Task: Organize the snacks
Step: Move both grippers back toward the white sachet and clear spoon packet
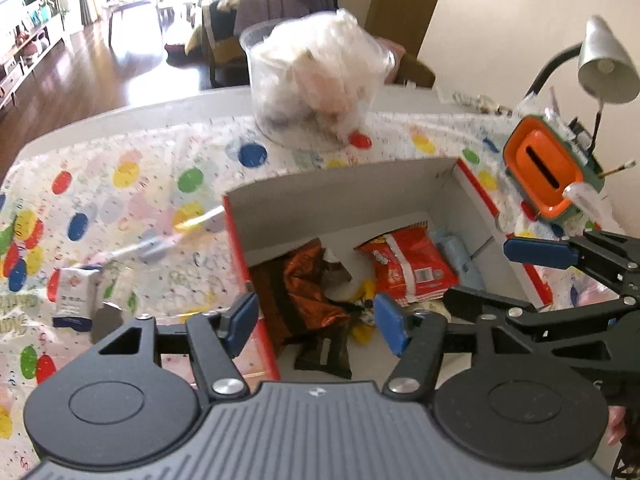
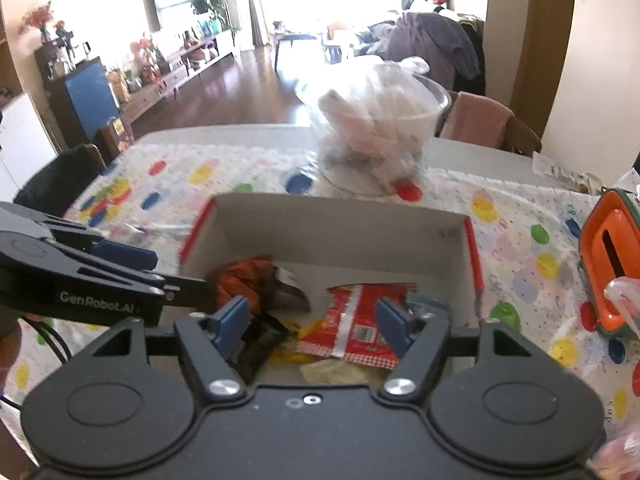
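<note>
A red-edged cardboard box (image 1: pixel 340 196) sits on the dotted tablecloth and holds snacks: a red chip bag (image 1: pixel 408 264), a brown-orange foil bag (image 1: pixel 304 288), a black packet (image 1: pixel 324 354) and a yellow wrapper. My left gripper (image 1: pixel 316 316) is open and empty over the box's near left edge. My right gripper (image 2: pixel 312 320) is open and empty over the box's near side, above the red bag (image 2: pixel 360 320). The right gripper also shows in the left wrist view (image 1: pixel 528 276), and the left gripper in the right wrist view (image 2: pixel 132 264). A small white and blue packet (image 1: pixel 74 294) lies left of the box.
A clear tub (image 1: pixel 312 84) stuffed with white bags stands behind the box. An orange and green tissue holder (image 1: pixel 544 168) and a desk lamp (image 1: pixel 604 60) are at the right. A wrapped stick (image 1: pixel 152 244) lies left of the box. Chairs stand beyond the table.
</note>
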